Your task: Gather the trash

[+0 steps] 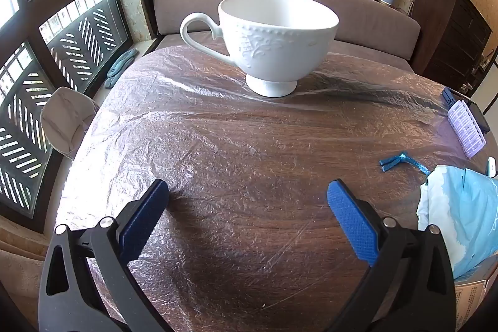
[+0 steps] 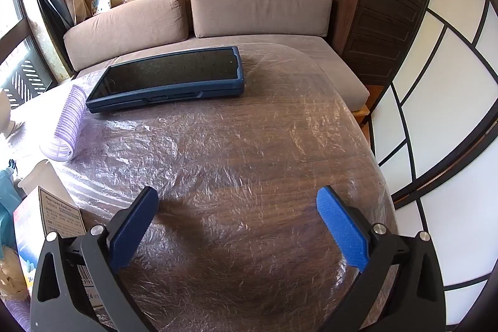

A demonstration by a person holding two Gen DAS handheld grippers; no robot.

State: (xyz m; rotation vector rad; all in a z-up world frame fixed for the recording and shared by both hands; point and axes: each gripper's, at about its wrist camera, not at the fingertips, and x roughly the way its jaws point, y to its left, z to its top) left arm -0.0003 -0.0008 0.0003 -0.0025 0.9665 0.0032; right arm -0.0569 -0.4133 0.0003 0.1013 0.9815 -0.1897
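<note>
My left gripper (image 1: 247,192) stands open above the plastic-covered wooden table (image 1: 233,151), nothing between its blue pads. A crumpled light blue and white wrapper (image 1: 460,213) lies at the right edge of the left wrist view, beside the right finger. A small blue glittery clip (image 1: 393,161) lies just beyond it. My right gripper (image 2: 238,201) is open too, over bare table. At its left, in the right wrist view, sit a printed medicine box (image 2: 46,226), a white bottle (image 2: 40,176) and a bit of the blue wrapper (image 2: 6,192).
A white embossed teacup (image 1: 274,39) stands at the table's far side. A purple hair roller (image 2: 67,126) lies next to a tablet in a dark blue case (image 2: 171,77). A brown sofa (image 2: 249,11) runs behind the table; a window (image 1: 46,52) is at the left.
</note>
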